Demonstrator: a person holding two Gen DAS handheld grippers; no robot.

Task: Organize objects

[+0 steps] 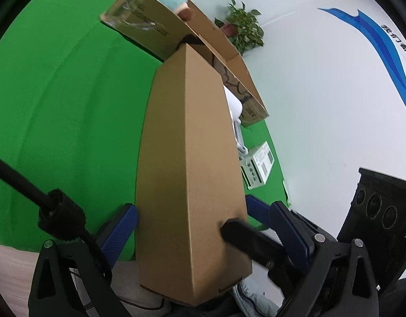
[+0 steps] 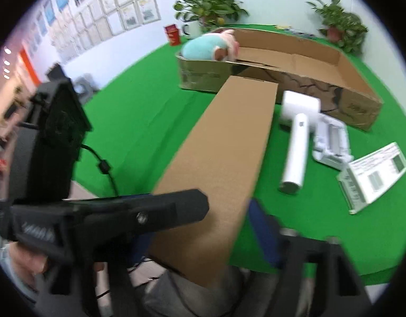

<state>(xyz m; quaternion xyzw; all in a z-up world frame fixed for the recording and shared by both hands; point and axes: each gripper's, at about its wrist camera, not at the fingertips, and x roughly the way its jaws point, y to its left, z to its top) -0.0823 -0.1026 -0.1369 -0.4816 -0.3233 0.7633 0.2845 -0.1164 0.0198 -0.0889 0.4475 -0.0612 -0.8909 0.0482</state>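
A long brown cardboard box [image 1: 192, 163] is held lengthwise above the green table [image 1: 57, 105]. My left gripper [image 1: 191, 222] is shut on its near end, blue pads on both sides. In the right wrist view the same box [image 2: 218, 158] lies between the fingers of my right gripper [image 2: 203, 227], which also closes on it. A large open carton [image 2: 303, 60] stands behind, holding a teal plush toy [image 2: 205, 46]. A white hair dryer [image 2: 295, 137], a white device [image 2: 331, 142] and a white labelled box [image 2: 372, 174] lie on the table to the right.
Potted plants [image 2: 211, 5] stand at the table's back edge, with a red tin [image 2: 171, 35] and a mug [image 2: 191, 29]. A black camera unit [image 1: 379, 222] is at the right in the left wrist view. The table's near edge runs under the grippers.
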